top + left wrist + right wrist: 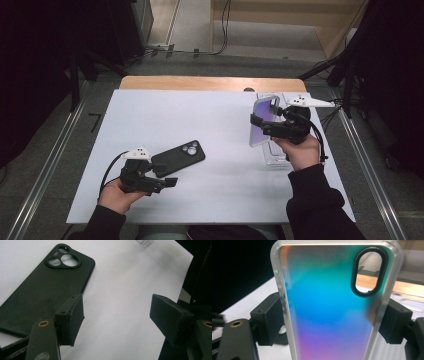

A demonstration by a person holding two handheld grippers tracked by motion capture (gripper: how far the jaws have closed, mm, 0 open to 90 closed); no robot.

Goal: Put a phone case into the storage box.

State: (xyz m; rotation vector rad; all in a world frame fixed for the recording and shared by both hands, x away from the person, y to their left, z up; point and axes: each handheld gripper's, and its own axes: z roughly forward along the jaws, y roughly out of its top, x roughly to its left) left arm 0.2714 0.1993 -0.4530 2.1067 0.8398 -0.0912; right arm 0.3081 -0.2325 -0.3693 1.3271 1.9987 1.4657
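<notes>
The right gripper [263, 123] clamped the iridescent case [263, 120] upright at right of frame. The left gripper [167, 183], jaws apart and empty, sat just below the phone [178, 157], whose long axis ran lower left to upper right.

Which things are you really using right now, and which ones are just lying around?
In use:
- rainbow phone case, clamped across its sides in the right gripper
- black phone, lying camera side up by the open left gripper

Lying about:
- clear holder on the white table
- cables on the floor
</notes>
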